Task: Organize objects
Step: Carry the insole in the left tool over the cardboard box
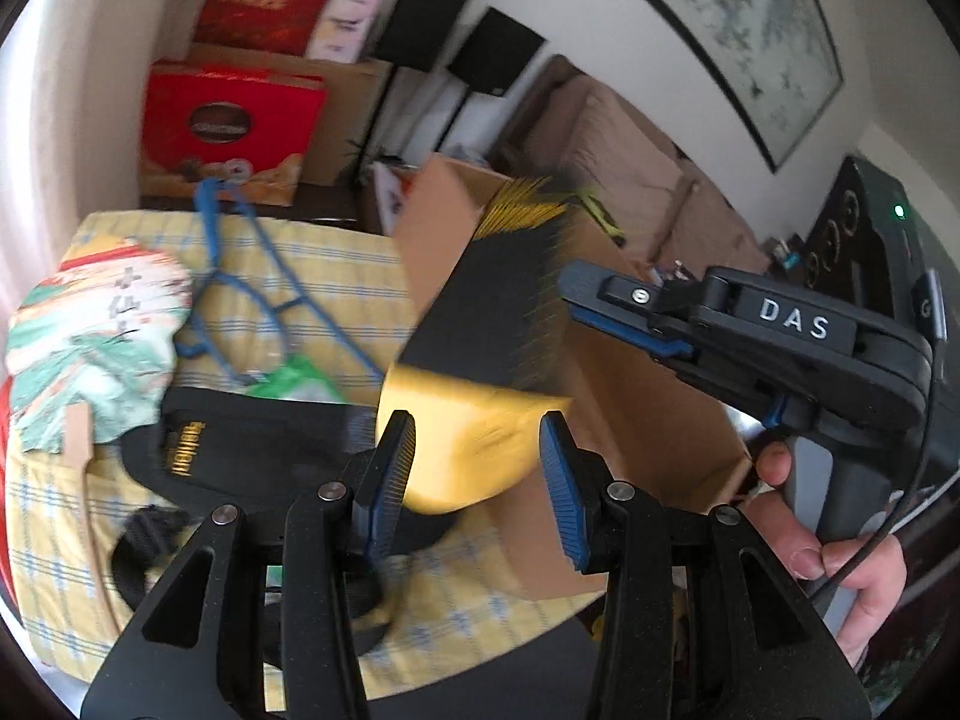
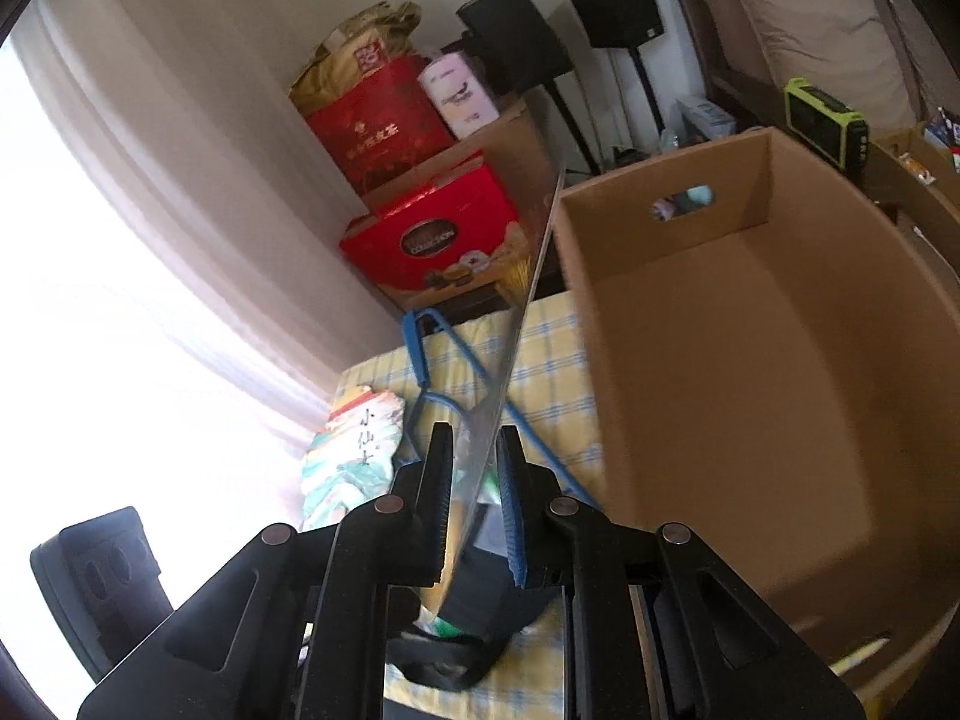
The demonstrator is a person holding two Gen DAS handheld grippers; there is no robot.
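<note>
A flat black-and-yellow book (image 1: 492,300) hangs tilted above the table, held at two places. My left gripper (image 1: 477,468) is shut on its yellow lower end. My right gripper (image 1: 570,294) pinches its right edge; a hand (image 1: 840,564) holds that tool. In the right wrist view the book (image 2: 516,330) shows edge-on as a thin strip, and my right gripper (image 2: 474,468) is shut on it. An open cardboard box (image 2: 720,360) stands just right of the book; in the left wrist view the box (image 1: 630,420) is behind it.
On the yellow checked cloth (image 1: 336,264) lie a blue hanger (image 1: 264,276), a black bag with gold lettering (image 1: 240,444), a colourful paper packet (image 1: 96,336) and a green packet (image 1: 294,378). Red gift boxes (image 2: 432,240), speakers (image 2: 612,0) and a sofa (image 2: 810,30) stand behind.
</note>
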